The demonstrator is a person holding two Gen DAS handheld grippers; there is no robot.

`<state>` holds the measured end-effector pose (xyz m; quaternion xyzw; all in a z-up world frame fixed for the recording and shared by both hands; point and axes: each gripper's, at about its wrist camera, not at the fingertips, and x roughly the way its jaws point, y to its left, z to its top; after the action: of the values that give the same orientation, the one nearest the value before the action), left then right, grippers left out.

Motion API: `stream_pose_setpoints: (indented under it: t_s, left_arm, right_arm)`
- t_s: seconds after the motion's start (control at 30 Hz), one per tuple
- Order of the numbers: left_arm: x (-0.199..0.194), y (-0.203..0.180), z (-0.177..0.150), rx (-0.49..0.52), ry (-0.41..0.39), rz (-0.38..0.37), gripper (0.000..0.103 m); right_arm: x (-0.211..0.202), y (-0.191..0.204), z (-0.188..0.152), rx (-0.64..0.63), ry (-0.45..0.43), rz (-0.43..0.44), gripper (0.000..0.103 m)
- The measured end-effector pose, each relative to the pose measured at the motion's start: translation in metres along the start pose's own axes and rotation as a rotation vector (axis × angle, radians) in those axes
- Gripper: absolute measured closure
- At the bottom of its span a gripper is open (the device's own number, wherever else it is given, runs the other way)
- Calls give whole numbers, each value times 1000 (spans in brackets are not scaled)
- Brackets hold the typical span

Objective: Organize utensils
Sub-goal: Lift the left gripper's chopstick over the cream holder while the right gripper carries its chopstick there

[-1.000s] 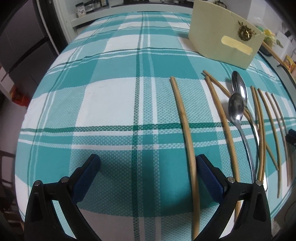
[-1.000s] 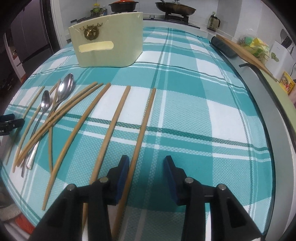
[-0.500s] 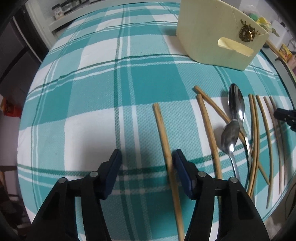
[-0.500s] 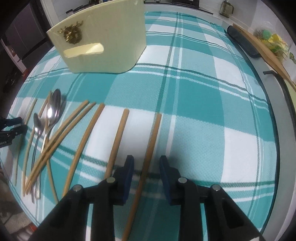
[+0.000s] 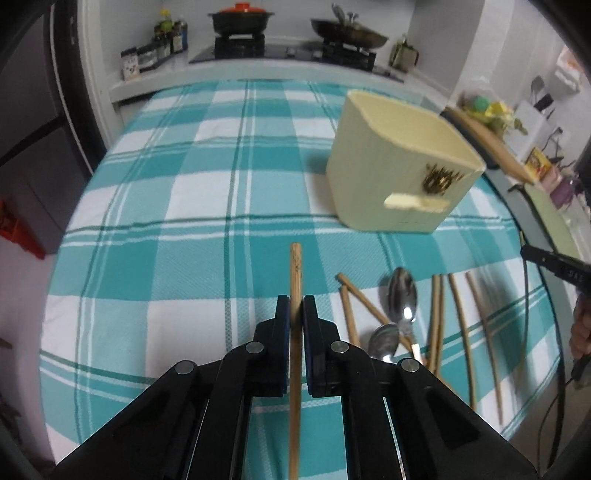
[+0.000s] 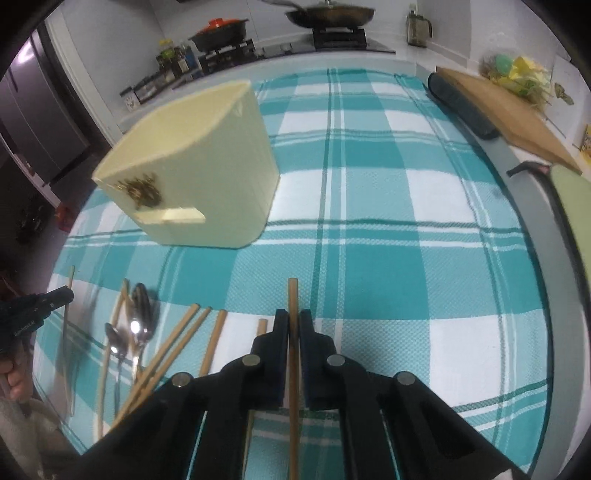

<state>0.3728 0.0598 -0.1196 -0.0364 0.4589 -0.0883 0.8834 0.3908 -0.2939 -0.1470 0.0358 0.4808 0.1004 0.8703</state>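
Observation:
My left gripper (image 5: 294, 302) is shut on a wooden chopstick (image 5: 296, 269) and holds it above the cloth, tip pointing ahead. My right gripper (image 6: 293, 318) is shut on another wooden chopstick (image 6: 293, 299), also lifted. A cream utensil holder (image 5: 399, 177) stands ahead and right of the left gripper; in the right wrist view it (image 6: 199, 173) stands ahead and left. Several more chopsticks (image 5: 461, 325) and two metal spoons (image 5: 402, 295) lie on the cloth; they also show in the right wrist view, the chopsticks (image 6: 173, 347) beside the spoons (image 6: 138, 314).
The table wears a teal and white checked cloth (image 5: 221, 184). A stove with a red-lidded pot (image 5: 242, 18) and a pan (image 5: 349, 33) stands behind. A wooden board (image 6: 509, 110) and a dark roll (image 6: 461, 107) lie along the right edge.
Both grippers closed, each on a chopstick, and lifted it off the cloth. Both views tilted up toward the holder and the stove.

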Motion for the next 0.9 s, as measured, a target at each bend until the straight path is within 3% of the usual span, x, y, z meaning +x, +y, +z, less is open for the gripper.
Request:
stream_pose_setpoints:
  t_s: [0.27,0.53,0.9]
  left_arm:
    - [-92,-10,13,9,-218,-83,98]
    - [-125,-18,38,-5,-326,-108,98]
    - [-146,-34,145,-36,-466,-142,98]
  right_arm:
    - [-128,34,-10,-82,-279,33,97]
    - [-182,59,-2,-118,-471,25,98]
    - [-219,79,95,-129,-579,51,98]
